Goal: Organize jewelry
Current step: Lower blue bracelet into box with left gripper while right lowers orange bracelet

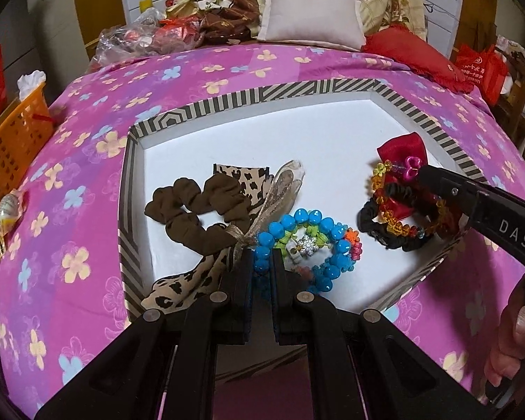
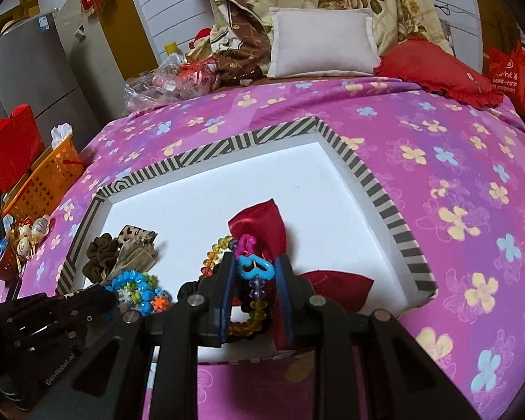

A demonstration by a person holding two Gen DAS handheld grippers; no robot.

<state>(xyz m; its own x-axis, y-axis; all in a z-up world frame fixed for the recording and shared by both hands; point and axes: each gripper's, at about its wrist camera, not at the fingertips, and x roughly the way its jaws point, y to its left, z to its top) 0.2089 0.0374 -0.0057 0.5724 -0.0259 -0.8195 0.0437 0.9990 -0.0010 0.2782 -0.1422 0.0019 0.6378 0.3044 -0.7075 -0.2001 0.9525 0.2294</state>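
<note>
- Left gripper (image 1: pixel 261 262) has its jaws nearly together, clamped on the near edge of the blue bead bracelet (image 1: pixel 308 245), whose beads sit in the narrow gap between the pads.
- Right gripper (image 2: pixel 253 280) is narrowed around a pile of pieces: a blue heart-shaped charm (image 2: pixel 254 266), a strand of translucent coloured beads (image 2: pixel 253 306) and a black scrunchie (image 1: pixel 395 224) lie between its fingers (image 2: pixel 227 287), which press on them.
- Both bundles lie inside the striped tray (image 1: pixel 297 92), on its white floor, the blue bracelet near the front middle and the red-bow cluster towards the right side.
- Red satin bow (image 2: pixel 259 224) spreads out just beyond the right gripper's tips, with a pink charm (image 2: pixel 245 243) on it.
- Brown scrunchie (image 1: pixel 192 210) and a leopard-print ribbon (image 1: pixel 248 178) sit left of the blue bracelet, touching it at the knot.
- Tray rests on a bed with a pink flowered cover (image 1: pixel 87 182).
</note>
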